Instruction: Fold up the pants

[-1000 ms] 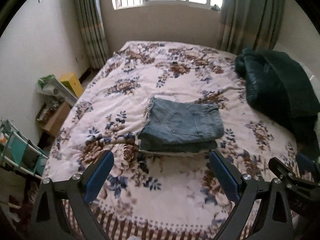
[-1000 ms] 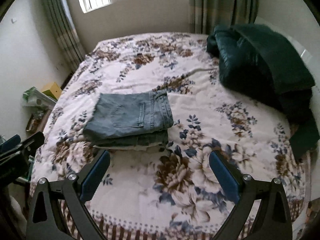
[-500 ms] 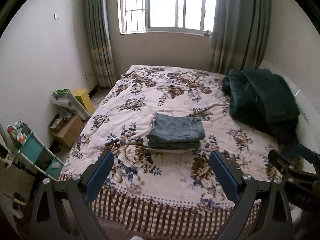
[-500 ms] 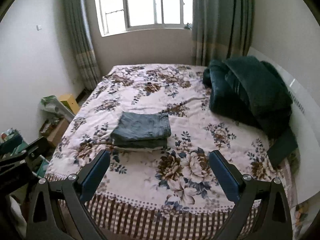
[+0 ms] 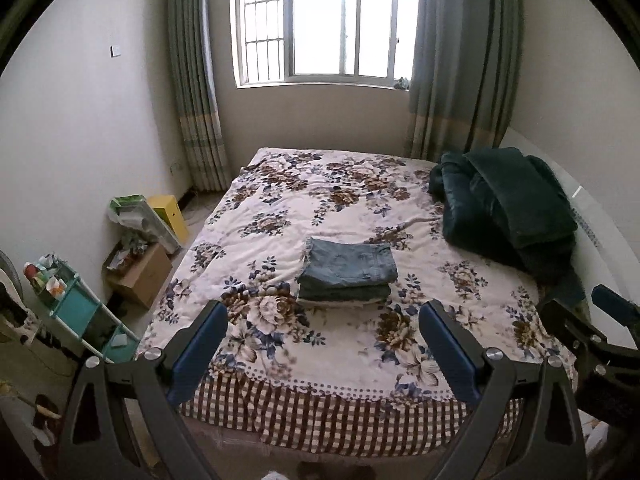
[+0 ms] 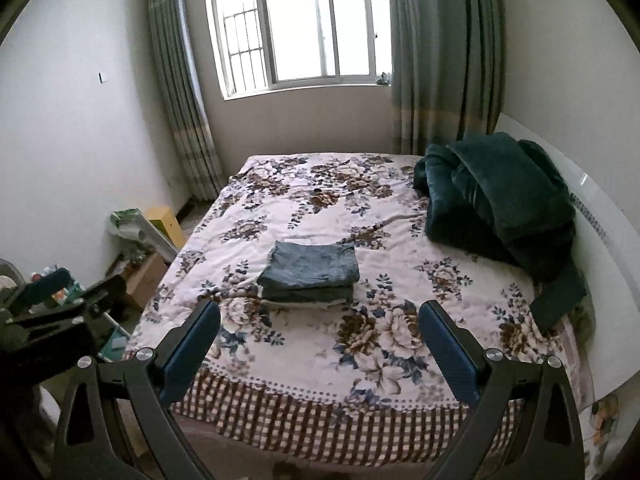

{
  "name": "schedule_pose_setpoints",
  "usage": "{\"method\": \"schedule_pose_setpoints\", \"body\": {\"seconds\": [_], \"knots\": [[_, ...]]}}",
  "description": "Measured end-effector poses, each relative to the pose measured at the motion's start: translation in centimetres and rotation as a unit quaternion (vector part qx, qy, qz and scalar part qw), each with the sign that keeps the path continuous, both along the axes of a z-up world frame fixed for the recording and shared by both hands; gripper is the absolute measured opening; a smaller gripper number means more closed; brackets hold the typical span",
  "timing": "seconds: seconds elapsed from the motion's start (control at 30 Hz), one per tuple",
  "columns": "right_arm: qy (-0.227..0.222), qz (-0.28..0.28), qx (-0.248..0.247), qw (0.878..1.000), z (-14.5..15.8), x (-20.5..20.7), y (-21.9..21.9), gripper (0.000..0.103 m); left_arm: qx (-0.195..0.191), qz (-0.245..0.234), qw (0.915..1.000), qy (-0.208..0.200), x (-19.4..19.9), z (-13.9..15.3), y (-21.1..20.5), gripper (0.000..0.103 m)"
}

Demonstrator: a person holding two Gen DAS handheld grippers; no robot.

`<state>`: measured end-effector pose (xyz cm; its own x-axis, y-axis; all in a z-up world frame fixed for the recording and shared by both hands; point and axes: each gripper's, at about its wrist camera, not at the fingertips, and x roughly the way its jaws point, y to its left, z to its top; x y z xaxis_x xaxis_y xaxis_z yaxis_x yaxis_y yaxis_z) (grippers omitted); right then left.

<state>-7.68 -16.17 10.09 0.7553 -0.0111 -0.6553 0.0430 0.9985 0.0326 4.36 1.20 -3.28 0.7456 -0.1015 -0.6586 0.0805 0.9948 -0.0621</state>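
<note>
The blue denim pants (image 5: 347,271) lie folded in a neat rectangular stack in the middle of the floral bed cover (image 5: 280,208); they also show in the right wrist view (image 6: 310,274). My left gripper (image 5: 323,346) is open and empty, held back beyond the foot of the bed, well short of the pants. My right gripper (image 6: 320,344) is also open and empty, at a similar distance. The right gripper shows at the right edge of the left wrist view (image 5: 600,332), and the left gripper at the left edge of the right wrist view (image 6: 52,308).
A dark green quilt (image 5: 508,204) is piled at the bed's right side by a white headboard (image 6: 600,216). On the floor at left stand a cardboard box (image 5: 140,272), a yellow box (image 5: 170,216) and a teal shelf (image 5: 76,312). A curtained window (image 5: 320,24) is behind.
Both grippers have pulled back and up from the bed, staying open. The folded pants now look smaller and farther away and have not moved.
</note>
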Motion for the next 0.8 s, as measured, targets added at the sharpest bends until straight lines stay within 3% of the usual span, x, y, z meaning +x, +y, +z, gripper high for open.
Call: {"method": "schedule_pose_setpoints", "body": {"seconds": [0.17, 0.4, 0.8], "knots": [[-0.013, -0.013, -0.008, 1.0, 1.8, -0.6, 0.1, 0.101, 0.003, -0.005, 1.0, -0.003, 0.3, 0.3, -0.2, 0.103], [-0.017, -0.037, -0.027, 0.999, 2.6, 1.8, -0.7, 0.101, 0.019, 0.0, 0.9998, 0.003, 2.1, -0.1, -1.1, 0.103], [0.02, -0.051, -0.018, 0.998, 0.2, 7.7, -3.1, 0.101, 0.026, 0.016, 0.9994, 0.019, 4.9, -0.5, -1.9, 0.103]]}}
